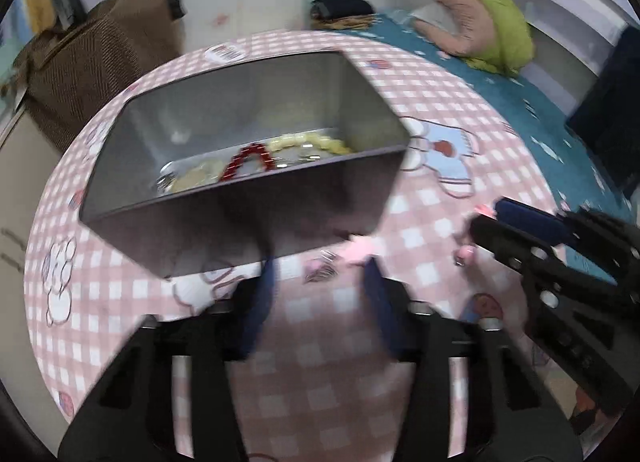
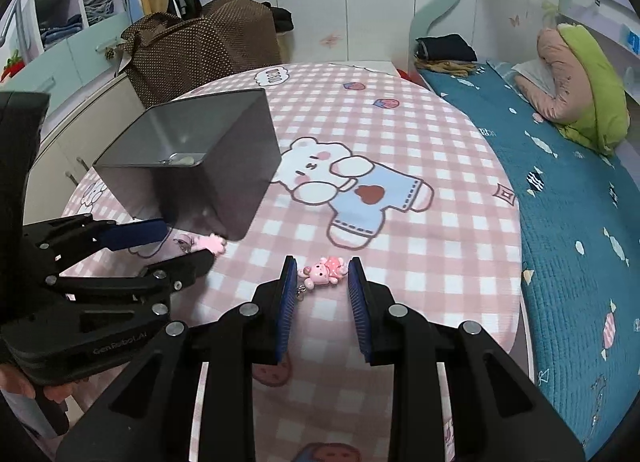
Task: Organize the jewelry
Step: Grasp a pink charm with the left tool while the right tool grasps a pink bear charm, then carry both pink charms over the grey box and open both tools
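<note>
A: The left wrist view is smeared by motion; the open grey metal box (image 1: pixel 244 150) just ahead of the fingers (image 1: pixel 260 298) has soft edges, and the beads inside blur together.

B: The right wrist view is sharper. The small pink bear charm (image 2: pixel 325 269) between the blue-padded fingertips (image 2: pixel 289 294) reads crisply.

A: Light is even, soft, fairly bright. Shadows are faint, darkest under the box.

B: Both views bulge strongly, with black corners and the pink checked tablecloth (image 2: pixel 400 134) curving away beyond the fingers.

The grey tin (image 2: pixel 188 166) blocks the upper left of the surface (image 2: pixel 420 246), whose checked right half lies open.
</note>
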`<state>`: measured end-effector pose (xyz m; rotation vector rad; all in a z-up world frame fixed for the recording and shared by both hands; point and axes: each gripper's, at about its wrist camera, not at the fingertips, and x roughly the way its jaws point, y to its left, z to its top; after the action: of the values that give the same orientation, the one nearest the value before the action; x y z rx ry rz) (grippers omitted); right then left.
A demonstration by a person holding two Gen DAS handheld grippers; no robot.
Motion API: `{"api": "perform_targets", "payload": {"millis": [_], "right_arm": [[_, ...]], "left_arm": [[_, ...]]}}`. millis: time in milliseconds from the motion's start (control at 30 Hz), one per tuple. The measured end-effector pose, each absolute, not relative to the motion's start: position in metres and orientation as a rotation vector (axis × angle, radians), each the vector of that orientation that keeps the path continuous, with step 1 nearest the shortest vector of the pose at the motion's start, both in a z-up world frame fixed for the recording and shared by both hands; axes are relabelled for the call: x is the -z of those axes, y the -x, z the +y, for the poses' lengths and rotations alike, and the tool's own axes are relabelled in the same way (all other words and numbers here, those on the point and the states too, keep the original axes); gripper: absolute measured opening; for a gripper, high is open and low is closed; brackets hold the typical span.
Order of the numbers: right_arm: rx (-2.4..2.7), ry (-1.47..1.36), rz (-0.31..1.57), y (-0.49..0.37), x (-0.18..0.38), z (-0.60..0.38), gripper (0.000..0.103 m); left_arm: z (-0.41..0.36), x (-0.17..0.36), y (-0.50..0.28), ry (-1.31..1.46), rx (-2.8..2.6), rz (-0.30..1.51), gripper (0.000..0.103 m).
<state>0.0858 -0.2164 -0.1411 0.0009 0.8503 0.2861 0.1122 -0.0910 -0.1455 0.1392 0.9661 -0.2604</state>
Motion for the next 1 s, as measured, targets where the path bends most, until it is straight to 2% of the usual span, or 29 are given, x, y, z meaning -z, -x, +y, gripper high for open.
{"api": "perform_targets", "payload": {"millis": [67, 500, 1000], "right_arm": [[-0.286, -0.003, 0.852, -0.087, 0.142, -0.216, 0.025], [-0.286, -0.018, 0.83, -0.082, 0.135, -0.218, 0.025], [-0.267, -0.004, 0.756, -0.074, 0.105, -0.209, 0.025]], "left_arm": [[-0.093, 0.146, -0.111, -0.154, 0.275, 0.965, 0.015], [-0.072, 0.14, -0.111, -0.08, 0.322, 0.988, 0.015], [-0.055, 0.09, -0.091, -0.014, 0.369, 0.885, 0.015]]}}
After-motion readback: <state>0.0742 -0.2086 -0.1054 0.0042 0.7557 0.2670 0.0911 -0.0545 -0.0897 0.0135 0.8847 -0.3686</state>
